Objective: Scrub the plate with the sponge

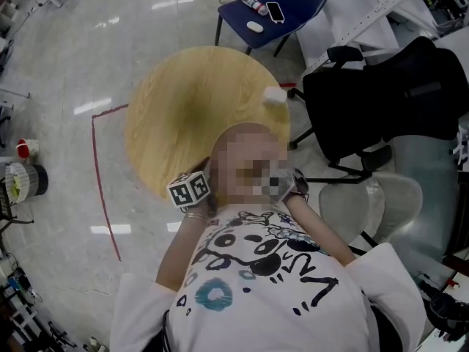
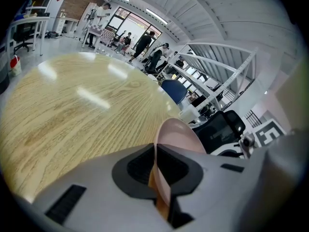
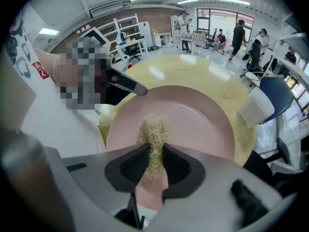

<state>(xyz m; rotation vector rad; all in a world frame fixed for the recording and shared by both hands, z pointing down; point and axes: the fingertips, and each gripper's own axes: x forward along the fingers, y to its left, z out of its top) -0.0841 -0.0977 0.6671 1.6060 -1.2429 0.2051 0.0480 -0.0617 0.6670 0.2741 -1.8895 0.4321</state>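
Observation:
My left gripper (image 2: 155, 166) is shut on the rim of a pink plate (image 2: 177, 135), which shows edge-on and tilted up over the round wooden table (image 2: 72, 110). In the right gripper view the plate (image 3: 203, 124) faces the camera. My right gripper (image 3: 155, 166) is shut on a yellowish fibrous sponge (image 3: 154, 134) that rests against the plate's face near its lower middle. The left gripper's dark tip (image 3: 131, 86) holds the plate's upper-left rim. In the head view a mosaic patch hides the plate, and only the left gripper's marker cube (image 1: 189, 191) shows clearly.
A white block (image 1: 275, 96) sits at the table's far right edge. A blue chair (image 1: 271, 6) with a phone and a bottle stands beyond the table, and a black office chair (image 1: 381, 101) stands to the right. Red tape (image 1: 102, 174) marks the floor on the left.

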